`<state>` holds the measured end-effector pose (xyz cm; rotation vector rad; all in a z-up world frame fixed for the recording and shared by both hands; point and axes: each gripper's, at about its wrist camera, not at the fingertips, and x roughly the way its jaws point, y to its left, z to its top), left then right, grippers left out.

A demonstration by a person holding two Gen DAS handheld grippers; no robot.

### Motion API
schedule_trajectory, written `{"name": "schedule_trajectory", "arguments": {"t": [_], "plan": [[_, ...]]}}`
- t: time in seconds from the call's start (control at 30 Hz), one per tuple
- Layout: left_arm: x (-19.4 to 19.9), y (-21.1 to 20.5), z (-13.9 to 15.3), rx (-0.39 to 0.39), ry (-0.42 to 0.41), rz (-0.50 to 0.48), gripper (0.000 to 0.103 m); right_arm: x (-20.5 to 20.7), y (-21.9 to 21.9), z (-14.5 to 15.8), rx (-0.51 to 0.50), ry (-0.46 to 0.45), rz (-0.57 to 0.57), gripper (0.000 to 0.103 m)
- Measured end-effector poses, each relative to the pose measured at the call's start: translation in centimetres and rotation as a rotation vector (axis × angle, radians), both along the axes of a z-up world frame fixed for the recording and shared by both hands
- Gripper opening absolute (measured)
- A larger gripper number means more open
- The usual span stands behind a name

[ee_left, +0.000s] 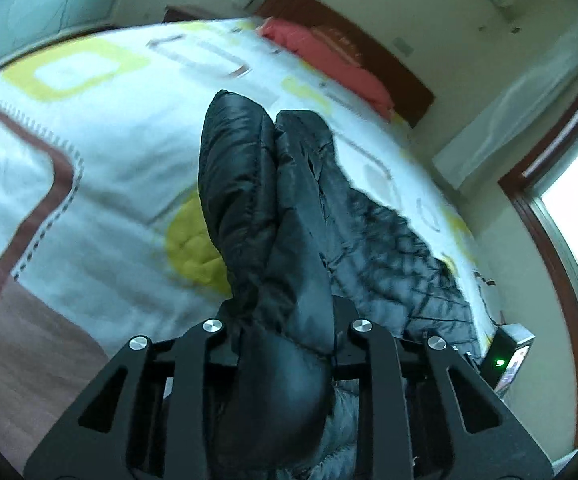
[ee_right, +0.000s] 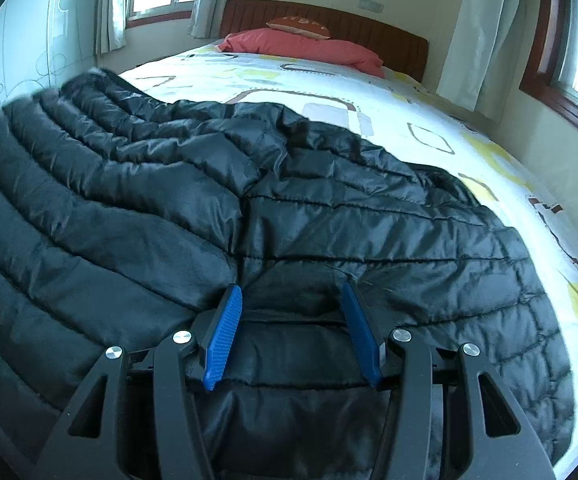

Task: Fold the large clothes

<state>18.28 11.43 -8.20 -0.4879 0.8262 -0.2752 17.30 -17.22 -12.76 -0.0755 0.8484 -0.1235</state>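
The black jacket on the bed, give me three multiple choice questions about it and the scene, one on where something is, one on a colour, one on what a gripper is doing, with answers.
1. Where does the red pillow lie?
A. at the headboard end of the bed
B. on the jacket
C. on the floor

2. What colour are the right gripper's finger pads?
A. yellow
B. blue
C. red

3. What is the left gripper doing?
A. hanging open over bare sheet
B. holding a pillow
C. holding a bunched part of the jacket

Answers:
1 A: the pillow sits against the headboard, beyond the jacket spread on the bed.
2 B: the pads on the right gripper are blue, spread apart over the jacket.
3 C: black padded fabric is bunched between the fingers of the left gripper.
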Motion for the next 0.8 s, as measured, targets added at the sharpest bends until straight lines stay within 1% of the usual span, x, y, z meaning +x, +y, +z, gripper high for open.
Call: {"name": "schedule_trajectory", "arguments": {"t": [0.1, 0.27, 0.37, 0.4, 0.43, 0.5, 0.63, 0.67, 0.8], "plan": [[-0.5, -1.8, 2.2, 0.038, -0.044, -0.029, 0.025, -0.7, -2.2, 1.1, 0.01, -0.013, -0.035, 0.052], [-1.8, -6.9, 5.6, 0.12, -0.121, -0.098, 0.025, -2.4, -7.7, 2.7, 0.001, -0.04, -0.119, 0.052], [-2.1, -11.2, 7.2, 0.188, -0.171, -0.15, 0.025, -3.8, -12.0, 3.3, 0.012, -0.047, -0.189, 0.052], [-2.1, -12.1, 7.4, 0.203, -0.179, -0.162, 0.025, -4.2, -13.0, 3.4, 0.01, -0.049, -0.206, 0.052], [-2.3, -13.7, 7.8, 0.234, -0.194, -0.182, 0.025, -4.7, -14.0, 3.5, 0.008, -0.05, -0.223, 0.052], [-2.6, -16.7, 8.2, 0.279, -0.215, -0.219, 0.025, -5.6, -16.4, 3.7, 0.002, -0.053, -0.263, 0.052], [-2.8, -22.1, 7.9, 0.325, -0.231, -0.283, 0.025, -7.0, -20.9, 3.8, -0.007, -0.056, -0.337, 0.052], [-2.9, -23.3, 7.6, 0.337, -0.231, -0.298, 0.025, -7.2, -22.5, 3.7, 0.0, -0.053, -0.356, 0.052], [-3.2, -29.1, 5.6, 0.397, -0.226, -0.377, 0.025, -8.1, -26.1, 2.9, 0.016, -0.04, -0.414, 0.052]]}}
